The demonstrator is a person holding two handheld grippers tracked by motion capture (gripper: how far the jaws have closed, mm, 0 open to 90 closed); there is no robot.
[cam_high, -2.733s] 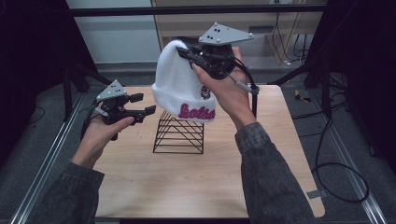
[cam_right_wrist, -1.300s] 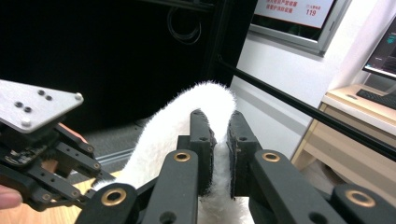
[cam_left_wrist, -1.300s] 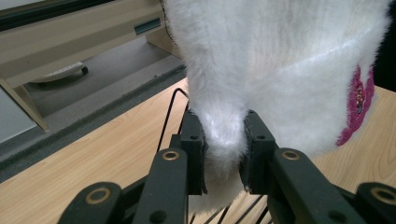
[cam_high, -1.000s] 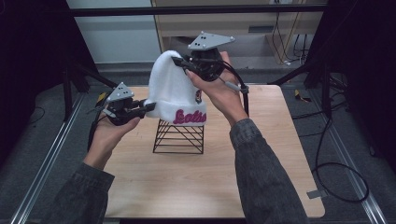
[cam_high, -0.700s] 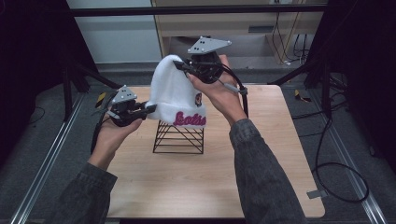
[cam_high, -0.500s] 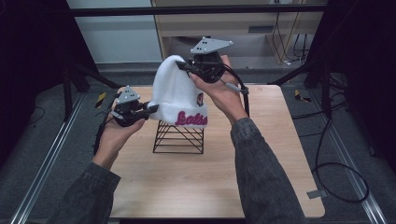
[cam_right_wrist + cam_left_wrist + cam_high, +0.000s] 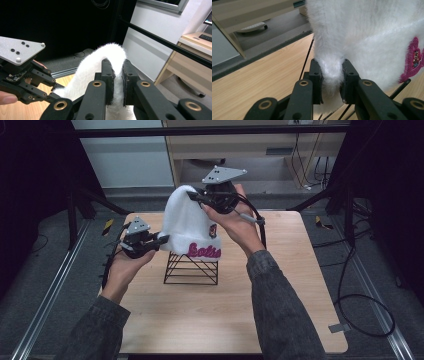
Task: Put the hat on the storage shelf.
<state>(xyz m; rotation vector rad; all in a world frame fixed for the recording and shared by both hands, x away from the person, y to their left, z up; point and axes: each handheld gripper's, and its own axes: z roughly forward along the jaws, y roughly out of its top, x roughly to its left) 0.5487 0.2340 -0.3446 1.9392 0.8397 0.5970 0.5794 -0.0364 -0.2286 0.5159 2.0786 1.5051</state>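
Above the wire rack [image 7: 191, 268] on the tabletop [image 7: 210, 310], a white hat [image 7: 192, 227] hangs between the two claws, its lower edge over the rack's top. The left claw [image 7: 161, 240] is clamped on the hat's brim edge; the right claw [image 7: 196, 196] is clamped on a fold at its crown. Whether the rack holds anything under the hat cannot be told.

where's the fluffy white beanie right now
In the high view the fluffy white beanie with pink lettering hangs mid-table over the black wire stand, pinched between left tool and right tool.
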